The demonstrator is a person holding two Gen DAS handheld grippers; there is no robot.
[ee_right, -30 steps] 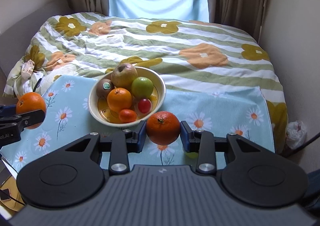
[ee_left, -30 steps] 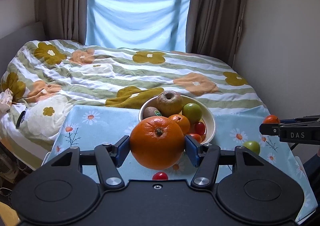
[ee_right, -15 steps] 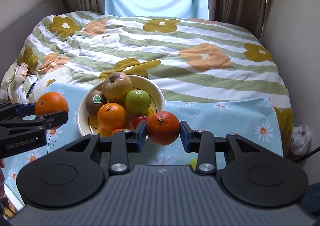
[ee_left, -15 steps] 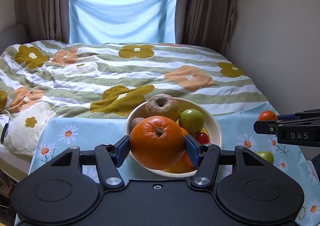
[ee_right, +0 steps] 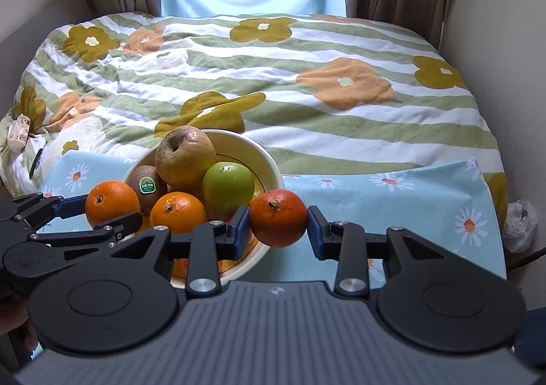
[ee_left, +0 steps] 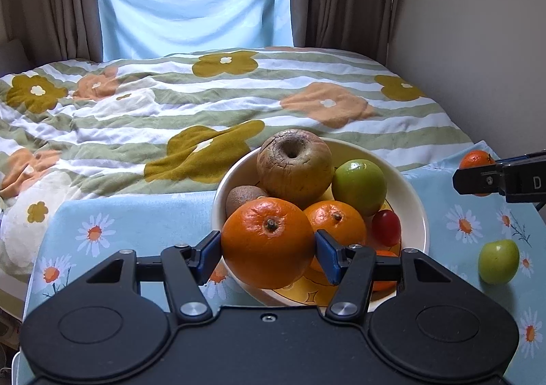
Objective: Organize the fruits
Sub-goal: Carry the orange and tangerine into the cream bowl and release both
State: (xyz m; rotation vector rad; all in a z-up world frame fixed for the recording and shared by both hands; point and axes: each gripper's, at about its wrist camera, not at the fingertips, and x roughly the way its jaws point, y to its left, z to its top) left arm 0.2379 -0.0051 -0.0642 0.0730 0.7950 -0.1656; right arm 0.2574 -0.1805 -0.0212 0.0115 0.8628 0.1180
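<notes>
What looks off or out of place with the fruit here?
The big apple at the back of the bowl is brown and wrinkled, so it looks past its best. One green apple sits loose on the cloth, outside the bowl. Nothing looks spilled.

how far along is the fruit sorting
Done: the bowl already holds a brown apple, green apple, kiwi, an orange and a cherry tomato. In hand: the left gripper carries a large orange and the right gripper a tangerine, both near the bowl. Left: a green apple on the cloth.
</notes>
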